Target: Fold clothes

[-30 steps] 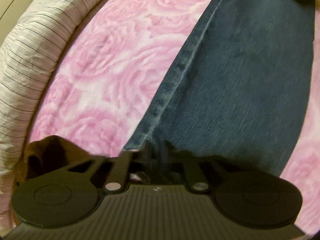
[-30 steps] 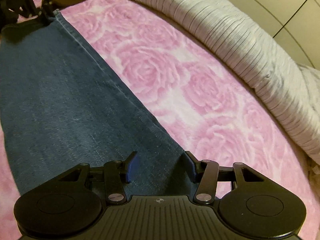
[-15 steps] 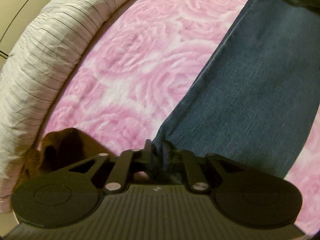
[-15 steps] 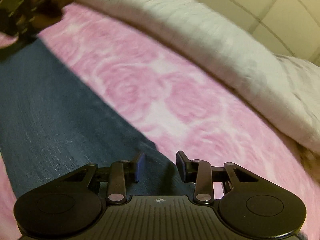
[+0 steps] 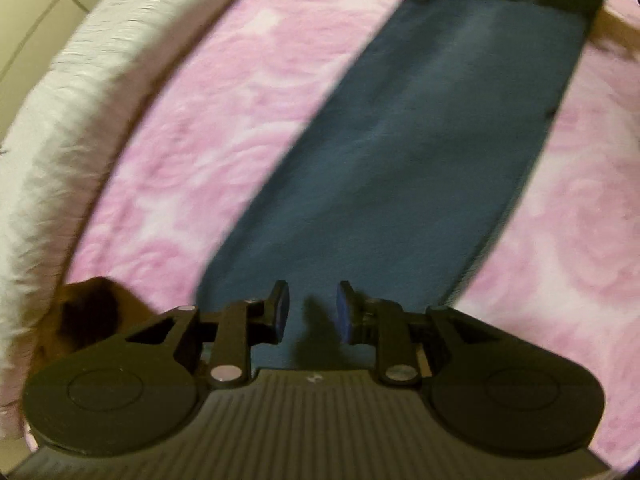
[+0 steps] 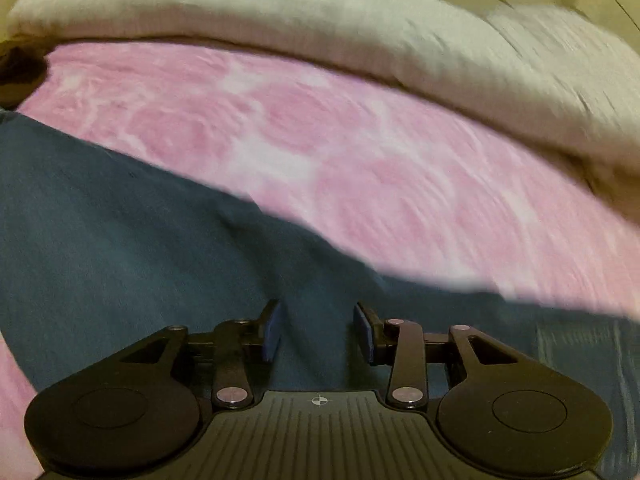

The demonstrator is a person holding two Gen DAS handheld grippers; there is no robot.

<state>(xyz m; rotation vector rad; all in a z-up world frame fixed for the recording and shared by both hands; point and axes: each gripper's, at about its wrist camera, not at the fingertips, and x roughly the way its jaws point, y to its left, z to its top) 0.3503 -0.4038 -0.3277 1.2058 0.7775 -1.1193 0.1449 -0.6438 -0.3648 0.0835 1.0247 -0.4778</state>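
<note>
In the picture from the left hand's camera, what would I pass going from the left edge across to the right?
White striped bedding → brown cloth lump low at the bedding's edge → pink rose-patterned blanket → blue jeans lying flat, with the left tool open over their near end → pink blanket again.

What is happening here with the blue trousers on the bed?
A person is folding jeans on a pink rose-patterned bedspread, with a handheld gripper in each hand. The left gripper and the right gripper both hover over the denim, jaws open, holding nothing. The jeans lie flat as a long band. Both views are blurred by motion.
</note>
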